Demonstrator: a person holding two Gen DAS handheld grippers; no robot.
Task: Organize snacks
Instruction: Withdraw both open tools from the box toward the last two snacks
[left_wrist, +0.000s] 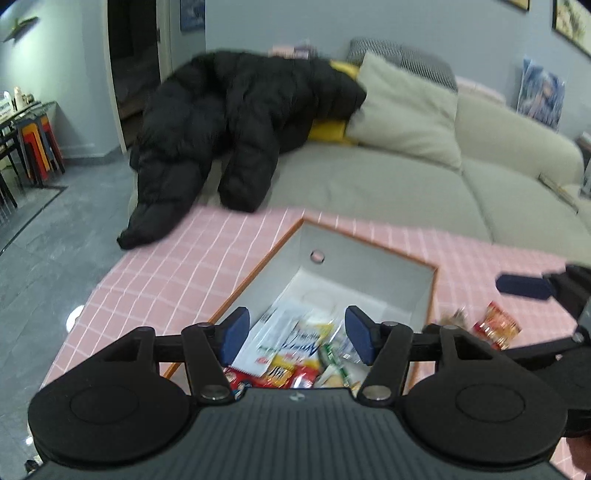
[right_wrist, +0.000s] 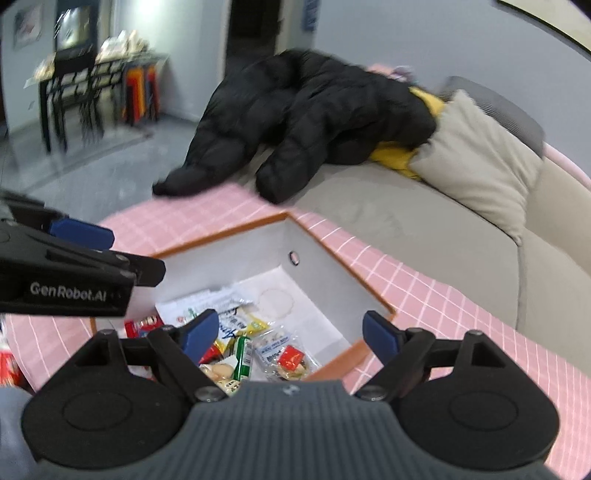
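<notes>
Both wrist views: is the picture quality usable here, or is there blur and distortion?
Left wrist view: the red snack packet on the pink checked tablecloth is smeared by motion blur, and fisheye bends the edges. Right wrist view: the black metal side table in the background streaks badly, while the white orange-rimmed box stays readable.

The snack packets (left_wrist: 295, 347) are piled in the box (left_wrist: 369, 273) set on the table (left_wrist: 177, 266) — two packets (left_wrist: 495, 326) right of it — the sofa (left_wrist: 369, 184) behind.
</notes>
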